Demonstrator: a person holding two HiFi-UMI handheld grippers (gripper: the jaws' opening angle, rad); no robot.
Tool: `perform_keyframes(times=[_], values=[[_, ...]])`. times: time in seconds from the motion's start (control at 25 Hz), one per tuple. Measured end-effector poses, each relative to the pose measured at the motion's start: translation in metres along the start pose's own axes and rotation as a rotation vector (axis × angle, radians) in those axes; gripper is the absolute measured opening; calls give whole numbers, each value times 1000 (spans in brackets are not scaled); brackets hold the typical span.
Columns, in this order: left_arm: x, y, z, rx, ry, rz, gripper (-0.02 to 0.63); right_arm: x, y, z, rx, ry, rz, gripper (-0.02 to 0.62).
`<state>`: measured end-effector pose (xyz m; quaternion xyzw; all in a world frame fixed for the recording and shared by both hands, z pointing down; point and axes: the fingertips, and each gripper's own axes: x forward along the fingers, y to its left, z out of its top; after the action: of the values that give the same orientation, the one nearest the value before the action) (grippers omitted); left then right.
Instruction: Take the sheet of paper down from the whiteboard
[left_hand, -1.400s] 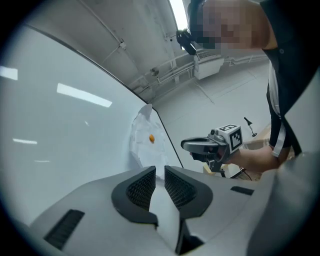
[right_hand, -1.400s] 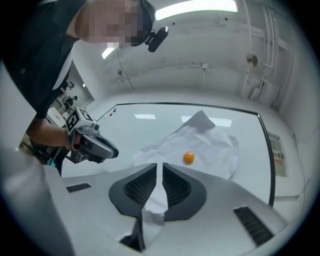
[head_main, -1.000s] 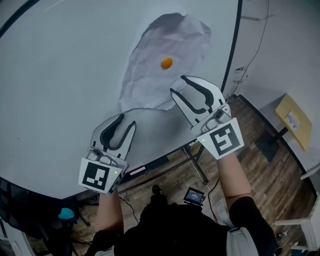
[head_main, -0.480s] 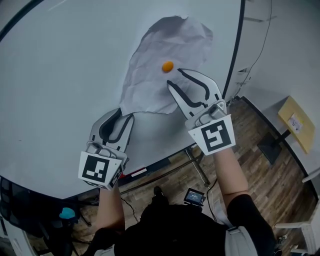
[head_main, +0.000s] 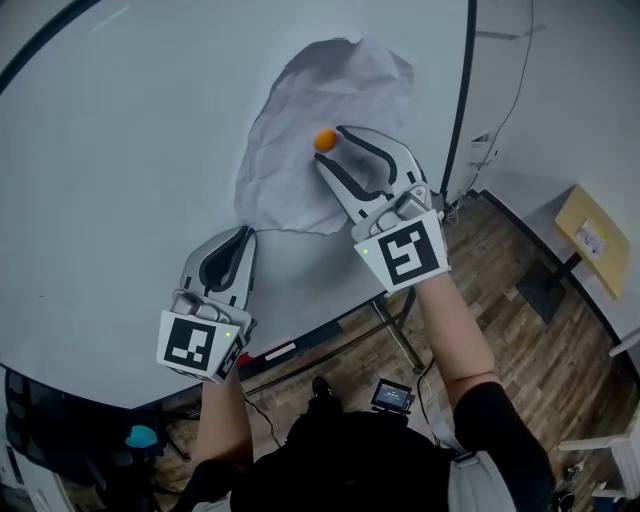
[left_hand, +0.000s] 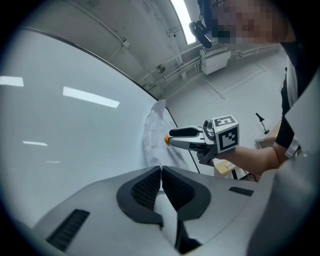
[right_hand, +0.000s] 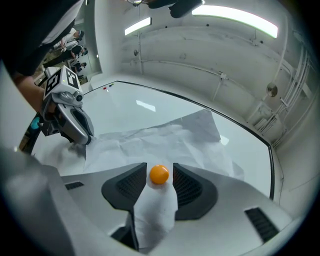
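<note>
Left gripper (head_main: 244, 234) closed on the paper (head_main: 300, 160); right gripper (head_main: 332, 146) rose, opening around magnet (head_main: 325, 139).

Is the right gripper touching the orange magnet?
Apart. The right gripper view shows the orange magnet between the pads of the right gripper with gaps both sides; its jaws have just opened wider.

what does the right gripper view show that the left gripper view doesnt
Only the right gripper view: the right gripper from behind, jaws wide and just opened further, the orange magnet between its pads with gaps either side. Only the left gripper view: the left gripper up close, jaws just closed, pinching the lower corner of the sheet of paper. Both: the crumpled sheet on the whiteboard, the magnet, and the opposite gripper.
</note>
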<state>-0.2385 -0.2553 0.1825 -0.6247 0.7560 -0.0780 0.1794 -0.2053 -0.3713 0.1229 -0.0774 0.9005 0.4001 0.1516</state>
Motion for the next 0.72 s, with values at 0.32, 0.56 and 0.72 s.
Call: perform_keyframes(times=[0.32, 0.56, 0.72], values=[[0, 0, 0, -2, -16, 0, 12, 8, -2, -3, 15, -1, -11, 153], [1, -5, 2, 9, -27, -16, 12, 7, -4, 0, 34, -19, -14, 152], [-1, -7, 4, 13, -40, -22, 12, 10, -1, -1, 22, 0, -6, 152]])
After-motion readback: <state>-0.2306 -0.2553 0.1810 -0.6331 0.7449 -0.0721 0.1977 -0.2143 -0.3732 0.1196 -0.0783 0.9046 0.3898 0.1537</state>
